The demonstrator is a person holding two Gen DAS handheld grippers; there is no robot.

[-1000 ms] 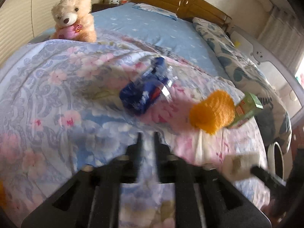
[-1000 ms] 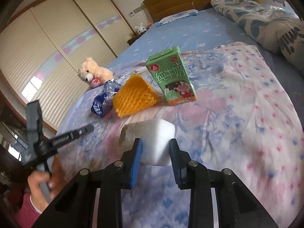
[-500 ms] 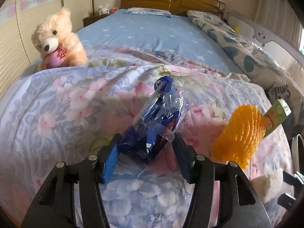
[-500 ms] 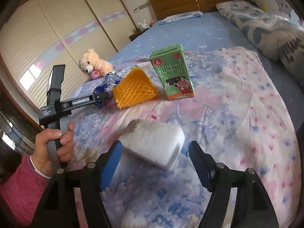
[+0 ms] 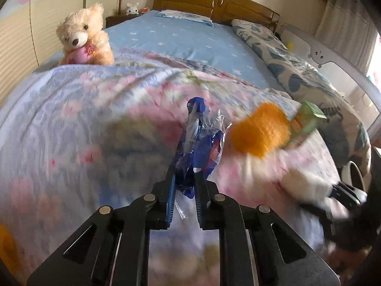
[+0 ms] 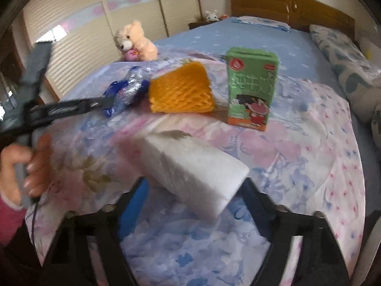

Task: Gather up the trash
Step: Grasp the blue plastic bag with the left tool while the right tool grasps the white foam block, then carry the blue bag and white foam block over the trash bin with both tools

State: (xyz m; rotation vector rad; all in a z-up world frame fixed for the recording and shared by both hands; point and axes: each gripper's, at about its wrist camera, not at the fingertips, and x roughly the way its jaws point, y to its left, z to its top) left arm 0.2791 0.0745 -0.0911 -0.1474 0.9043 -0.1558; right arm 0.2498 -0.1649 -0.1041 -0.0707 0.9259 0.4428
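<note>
Four pieces of trash are counted on the bed: one blue wrapper [image 5: 197,143], one orange foam net [image 6: 182,90], one green carton [image 6: 251,88], one white foam block [image 6: 190,174]. Two soft toys are seen: one teddy bear [image 5: 83,38], one small white rabbit [image 6: 211,15]. Two hand-held grippers are counted, left [image 5: 184,183] and right [image 6: 194,190].

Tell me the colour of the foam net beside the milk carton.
Orange; the foam net shows best in the right wrist view, left of the green milk carton.

Black two-finger grippers [image 5: 185,178] with blue pads [image 6: 133,205], silver pivot screws [image 5: 149,197]; pink-red sleeve [image 6: 9,217], white cuff.
</note>
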